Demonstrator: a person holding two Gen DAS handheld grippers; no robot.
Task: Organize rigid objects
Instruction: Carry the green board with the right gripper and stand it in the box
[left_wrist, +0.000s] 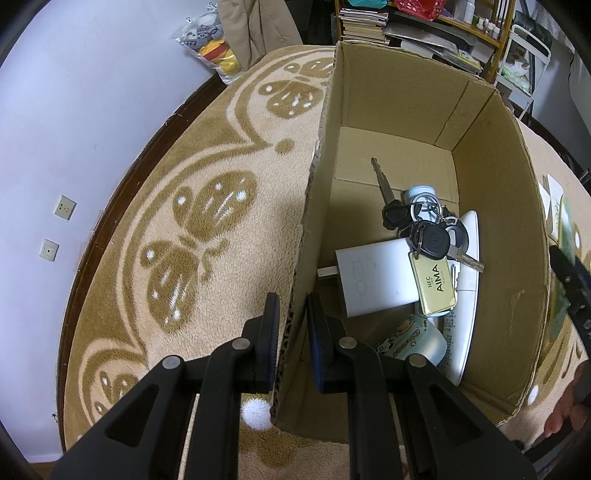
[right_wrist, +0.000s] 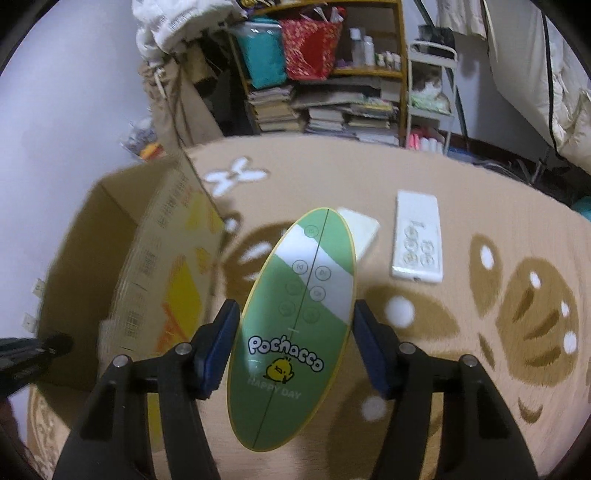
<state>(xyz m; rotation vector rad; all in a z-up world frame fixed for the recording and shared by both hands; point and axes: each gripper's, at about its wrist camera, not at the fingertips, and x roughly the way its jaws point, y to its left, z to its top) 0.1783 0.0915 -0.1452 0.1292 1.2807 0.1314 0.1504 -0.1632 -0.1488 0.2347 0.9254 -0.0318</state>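
- The butterfly-patterned rug (left_wrist: 207, 206) spreads beneath everything I am working on; it carries the box and the loose items.
- The cardboard box (left_wrist: 417, 110) stands open-topped on that rug, and in my right view it sits to the left, its printed side facing me.
- My left gripper (left_wrist: 292, 332) straddles the box's near-left wall, one finger outside and one inside; the pads look pressed to the cardboard, so I read it as clamped on that wall.
- My right gripper (right_wrist: 295, 347) holds the green oval remote (right_wrist: 295, 325) by its long edges, clamped shut on it, lifted off the rug to the right of the box and tilted with its far end leaning right.
- A white power strip (right_wrist: 417, 236) lies flat on the rug beyond the remote, well apart from the box.
- A small cream block (right_wrist: 364, 229) lies just left of the strip, partly hidden behind the remote.
- Inside the box, a white charger (left_wrist: 373, 280) lies on the bottom.
- A bunch of keys (left_wrist: 417, 229) with a yellow tag rests across the charger.
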